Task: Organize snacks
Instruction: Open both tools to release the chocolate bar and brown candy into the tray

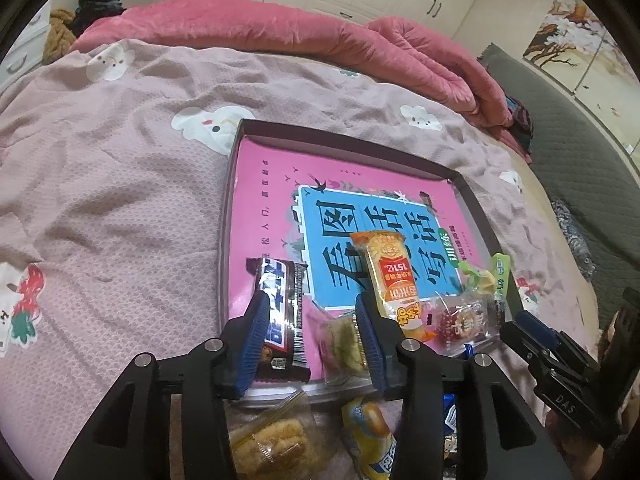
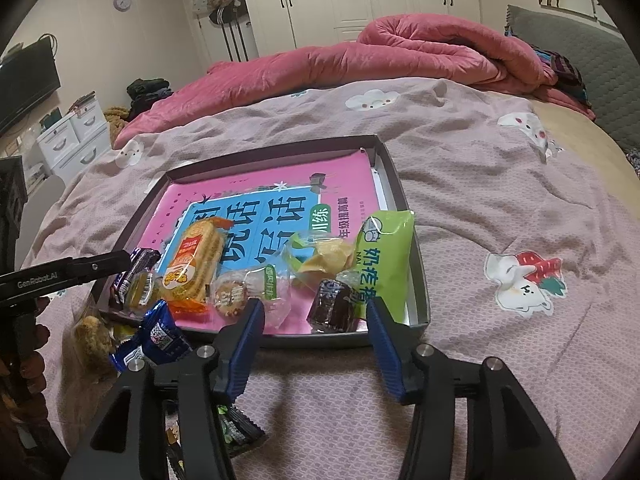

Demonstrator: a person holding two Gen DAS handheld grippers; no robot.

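Several wrapped snacks show in the left wrist view, most of them lying in a shallow dark tray [image 1: 472, 196] lined with a pink printed sheet, on a bed with a pink patterned bedspread [image 1: 112, 184]. The left tool [image 1: 312, 320] stands partly open, nothing pressed between its ribbed blue pads. A dark glossy chocolate bar [image 1: 284, 312] lies just inside its left finger, an orange cracker packet [image 1: 394, 280] beside its right finger. Two packets, a clear-wrapped pastry [image 1: 268, 444] and a yellow packet [image 1: 370, 436], lie on the bed outside the tray's near rim.

From the right wrist view, the right tool [image 2: 314, 322] is likewise partly open and empty, hovering at the tray's near edge. A green pouch [image 2: 386, 256] and a small dark cake [image 2: 332, 308] lie in the tray's right corner; a blue packet [image 2: 160, 336] rests outside on the bed.

All look light, crinkly and slippery; the crackers and pastry are likely brittle. Best taken gently across the narrow middle of each wrapper.
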